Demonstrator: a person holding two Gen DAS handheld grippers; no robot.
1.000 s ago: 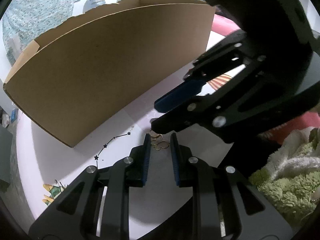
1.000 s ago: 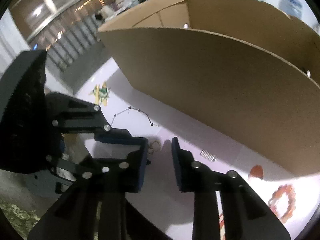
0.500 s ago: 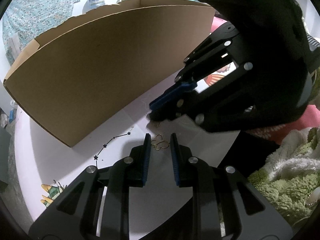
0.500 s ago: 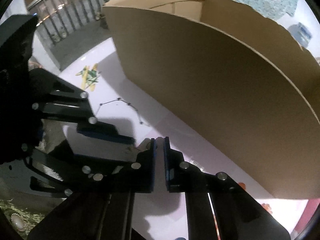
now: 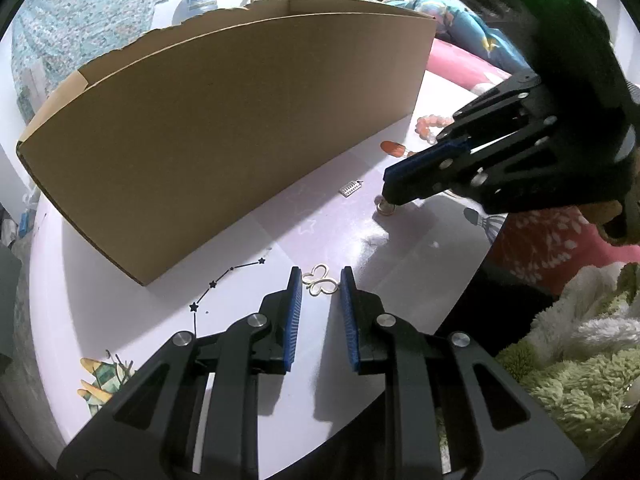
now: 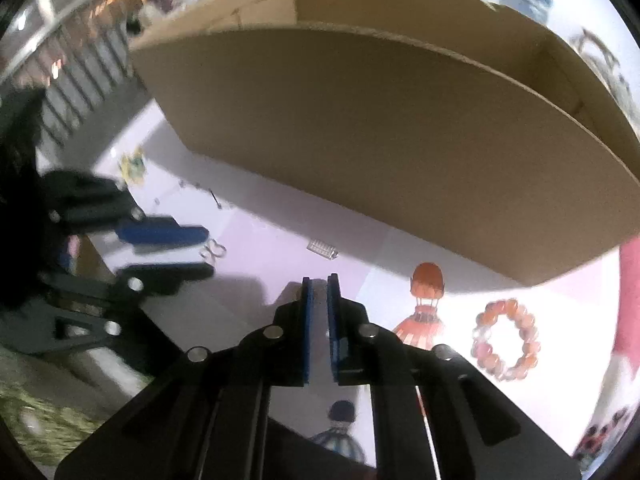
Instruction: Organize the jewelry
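Gold butterfly-shaped wire piece [image 5: 319, 280] lay flat on the white surface [image 5: 120, 320], right between the tips of the left gripper's blue fingers [image 5: 295, 292], not clearly pinched. Small ring [image 5: 385, 209] sat under the tip of the right gripper, touching or just below it; hard to tell if gripped. Small silver rectangular comb-like charm [image 5: 350, 189] lay flat near the foot of the cardboard box [image 5: 224, 128]. Orange-pink beaded bracelet [image 6: 506, 339] lay flat as a closed loop near the box's right corner, well apart from the rest. Box stood upright, open-topped, contents not visible.
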